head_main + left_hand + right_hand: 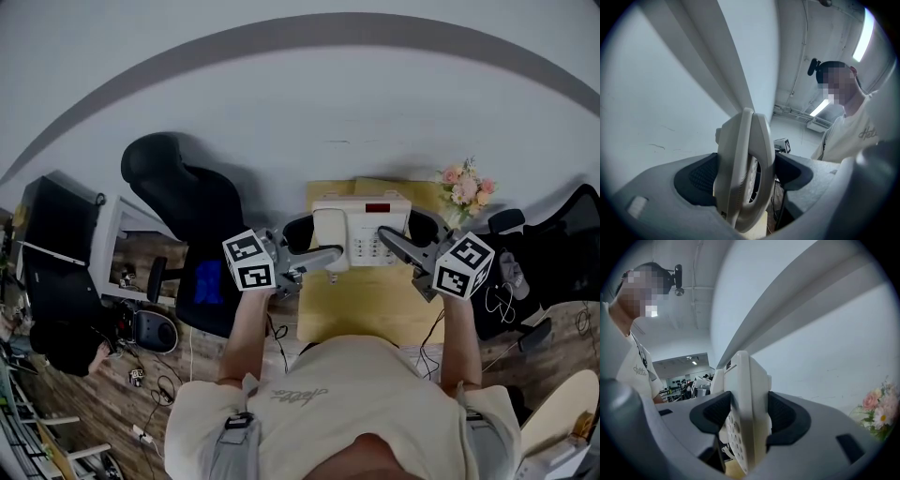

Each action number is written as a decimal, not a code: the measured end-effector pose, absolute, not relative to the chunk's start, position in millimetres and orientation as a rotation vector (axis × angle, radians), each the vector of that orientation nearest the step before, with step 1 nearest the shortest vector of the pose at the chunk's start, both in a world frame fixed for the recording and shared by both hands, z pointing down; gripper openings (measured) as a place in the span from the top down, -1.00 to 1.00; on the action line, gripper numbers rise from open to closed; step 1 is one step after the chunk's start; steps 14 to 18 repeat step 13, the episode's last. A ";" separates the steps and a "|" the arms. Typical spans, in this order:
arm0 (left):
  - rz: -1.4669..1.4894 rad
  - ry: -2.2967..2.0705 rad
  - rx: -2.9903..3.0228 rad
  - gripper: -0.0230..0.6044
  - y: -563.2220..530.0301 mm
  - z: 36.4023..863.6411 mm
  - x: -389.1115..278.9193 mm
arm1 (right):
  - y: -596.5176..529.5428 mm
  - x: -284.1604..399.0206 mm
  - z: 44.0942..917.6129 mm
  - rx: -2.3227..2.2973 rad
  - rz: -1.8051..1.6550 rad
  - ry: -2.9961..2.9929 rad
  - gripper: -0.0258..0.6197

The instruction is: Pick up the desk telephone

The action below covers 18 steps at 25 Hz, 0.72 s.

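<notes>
You have the desk telephone (pixel 361 232) clamped from both ends. The left gripper (pixel 322 247) pinches the handset side and the right gripper (pixel 409 236) pinches the keypad side, above the far part of the small wooden table (pixel 375 309). The grasp looks done. Whether the telephone is clear of the table is harder to judge, though both gripper views show a strip of tabletop below it, so the lift seems under way. The head view alone shows both tongs at once and the red display (pixel 377 207) facing up. The left gripper view shows the handset (pixel 761 154) and base pressed together between its dark pads. The right gripper view shows the keypad (pixel 733 437) edge-on, and the flowers (pixel 876 411) off to the side.
</notes>
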<state>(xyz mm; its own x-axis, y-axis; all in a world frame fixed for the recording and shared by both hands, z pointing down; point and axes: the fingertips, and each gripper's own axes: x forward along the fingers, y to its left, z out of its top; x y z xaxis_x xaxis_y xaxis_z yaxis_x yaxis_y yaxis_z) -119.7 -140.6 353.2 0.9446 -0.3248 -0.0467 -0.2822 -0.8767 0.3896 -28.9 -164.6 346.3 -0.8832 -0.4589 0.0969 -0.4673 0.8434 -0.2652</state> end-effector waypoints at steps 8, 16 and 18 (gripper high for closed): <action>-0.143 -0.443 2.696 -0.26 -141.5 360.3 -119.7 | -165.7 -28.4 354.4 0.755 0.479 -2.971 0.21; -0.140 -0.445 2.691 -0.26 -143.6 363.9 -116.5 | -168.0 -25.5 358.0 0.745 0.485 -2.978 0.20; -0.140 -0.445 2.691 -0.26 -143.6 363.9 -116.5 | -168.0 -25.5 358.0 0.745 0.485 -2.978 0.20</action>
